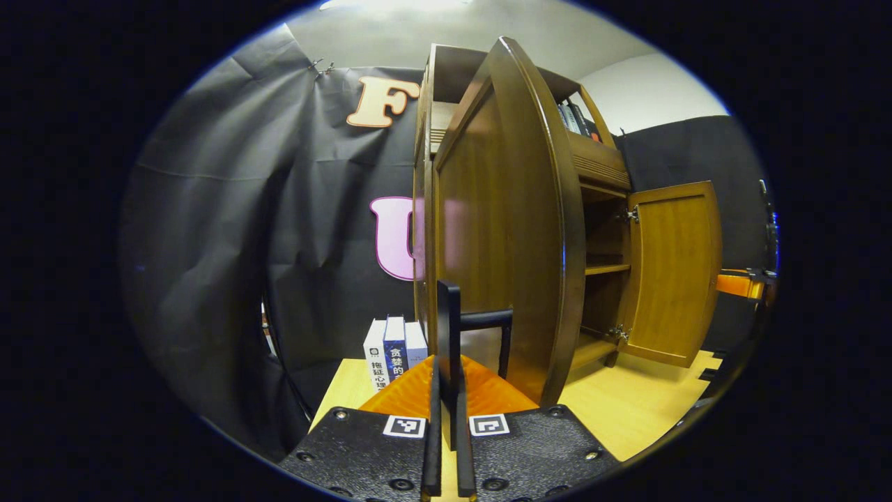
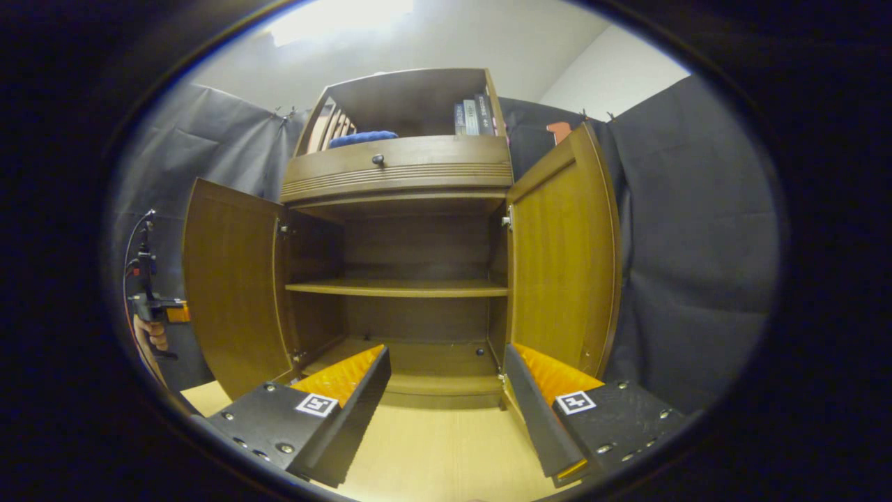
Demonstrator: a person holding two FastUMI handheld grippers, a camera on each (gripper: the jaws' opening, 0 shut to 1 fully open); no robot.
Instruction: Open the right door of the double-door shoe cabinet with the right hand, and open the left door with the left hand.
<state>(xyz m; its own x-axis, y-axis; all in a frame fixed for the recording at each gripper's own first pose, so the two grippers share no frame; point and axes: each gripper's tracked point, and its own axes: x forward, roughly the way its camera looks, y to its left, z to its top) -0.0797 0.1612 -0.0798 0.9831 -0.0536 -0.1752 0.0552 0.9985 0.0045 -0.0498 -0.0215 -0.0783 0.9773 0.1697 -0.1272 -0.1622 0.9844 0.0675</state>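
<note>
Both grippers, left gripper [image 1: 446, 411] and right gripper [image 2: 446, 411], carry square black-and-white markers, visible screws and ribbed finger pads.

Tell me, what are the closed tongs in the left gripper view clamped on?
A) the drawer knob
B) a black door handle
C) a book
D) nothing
B: the left tongs are shut on the black bar handle of the brown wooden left door.

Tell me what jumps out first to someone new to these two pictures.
In the right gripper view, the shoe cabinet fills the middle with both doors swung wide, its shelves bare. In the left gripper view, the left door looms edge-on, and the left gripper is shut on its dark handle.
</note>
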